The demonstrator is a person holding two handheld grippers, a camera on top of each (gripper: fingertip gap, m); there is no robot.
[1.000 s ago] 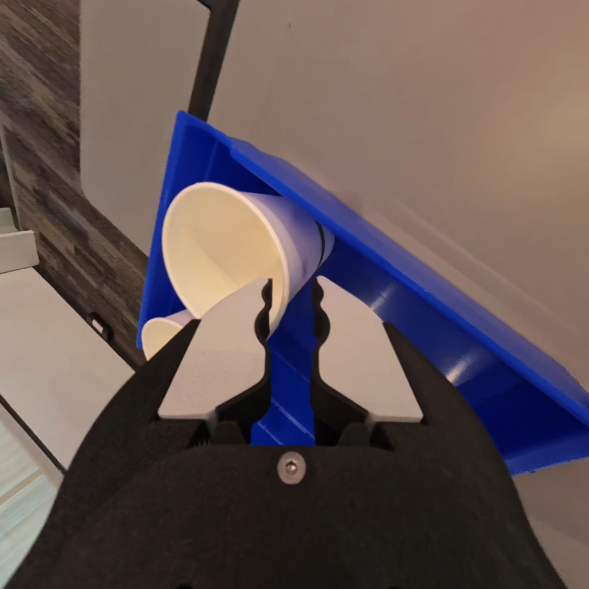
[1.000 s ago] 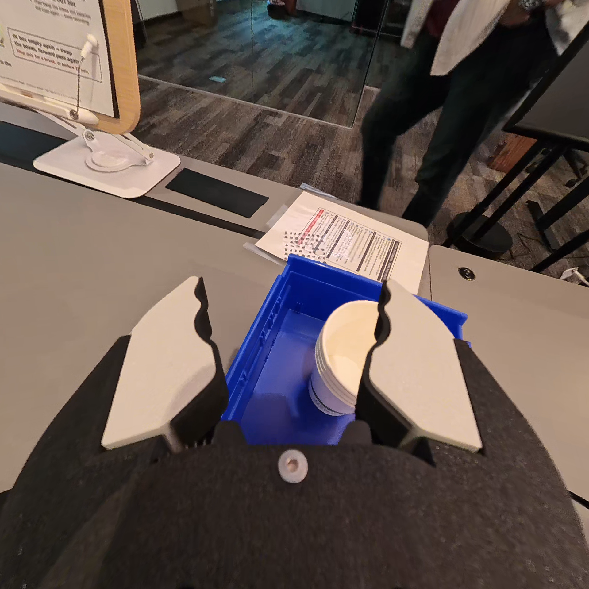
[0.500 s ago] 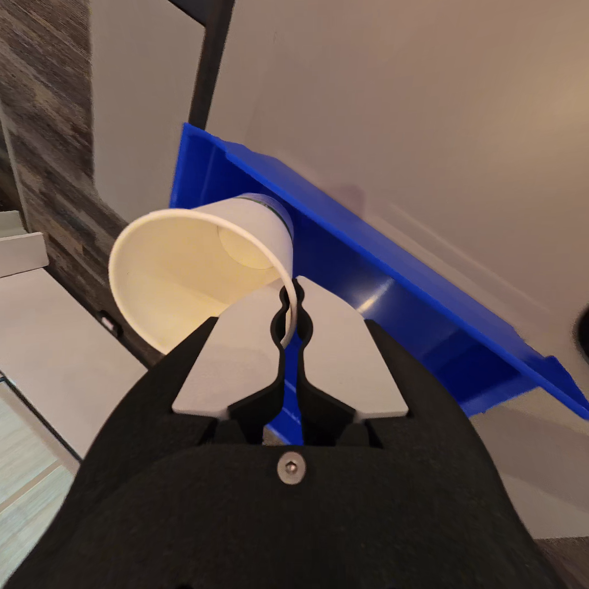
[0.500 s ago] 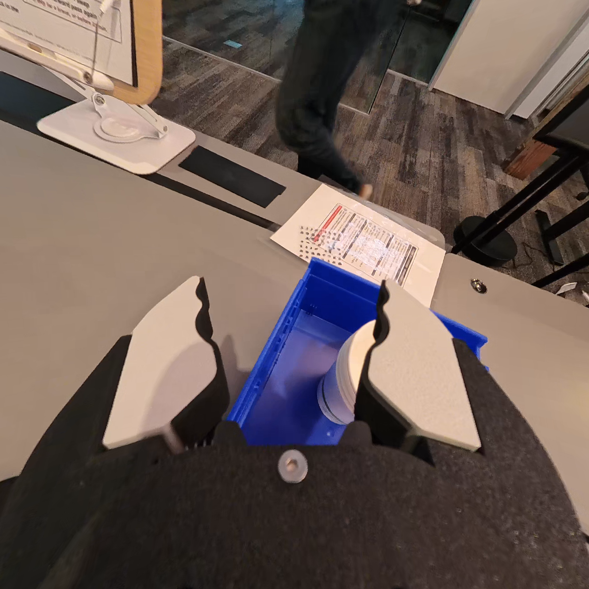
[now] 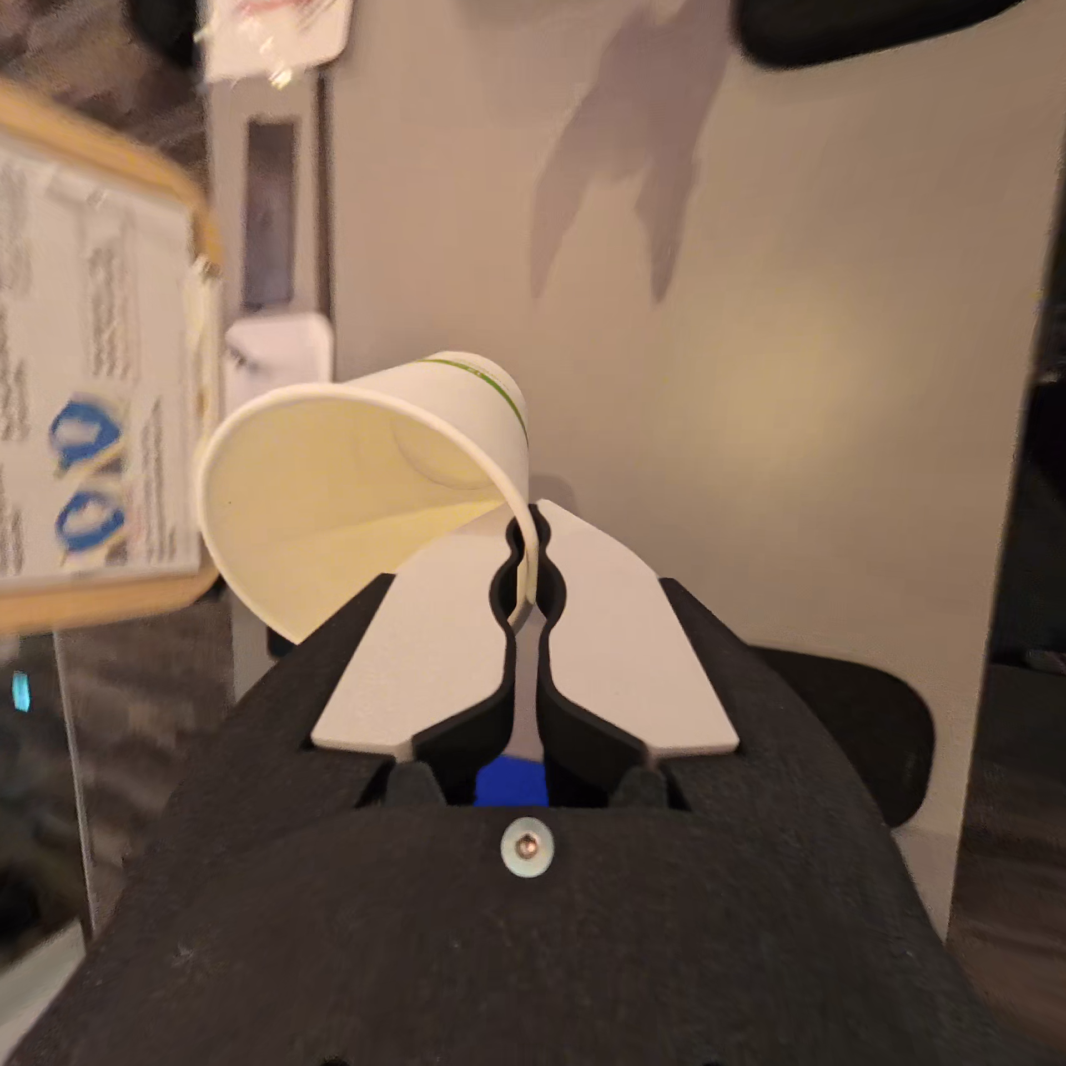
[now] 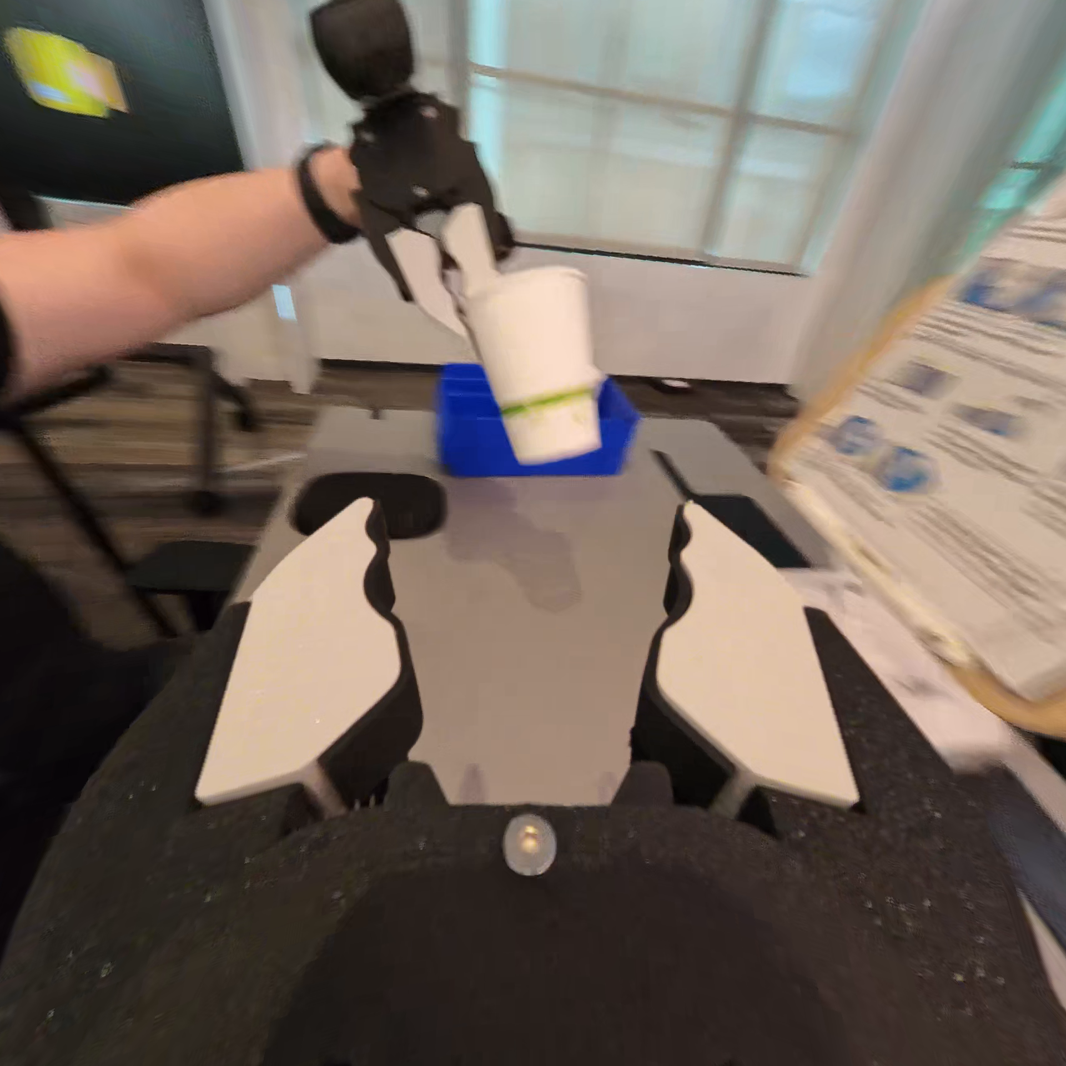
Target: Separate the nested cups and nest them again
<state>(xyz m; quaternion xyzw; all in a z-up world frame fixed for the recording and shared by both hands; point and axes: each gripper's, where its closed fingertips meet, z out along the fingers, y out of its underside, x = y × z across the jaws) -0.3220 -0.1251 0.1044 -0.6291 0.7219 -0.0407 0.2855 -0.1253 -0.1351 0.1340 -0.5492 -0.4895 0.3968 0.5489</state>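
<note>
The left claw [image 5: 528, 568] is clamped on the rim of a white paper cup [image 5: 369, 479], one finger inside the mouth and one outside, pinching the wall. The cup has a green band near its base and hangs tilted, its mouth turned back toward the wrist camera. A second ago this claw was only closing on the cup as it lay in the blue bin [image 6: 473, 444]; now the cup is lifted clear, held in the air above the grey worktop [image 6: 519, 605], and seen from the right wrist view it hangs in front of the bin. That suggests one cup has been pulled free of the stack, so the separating step looks underway. Whether only a single cup came up cannot be told for sure, though the inside shows one bottom.

The right claw [image 6: 528, 577] is spread wide and empty, low over the worktop, well apart from the lifted cup and pointing toward it and the bin. The remaining cups are not visible now; the bin's inside is hidden behind the held cup. A framed instruction board [image 6: 946, 461] stands blurred on the right.
</note>
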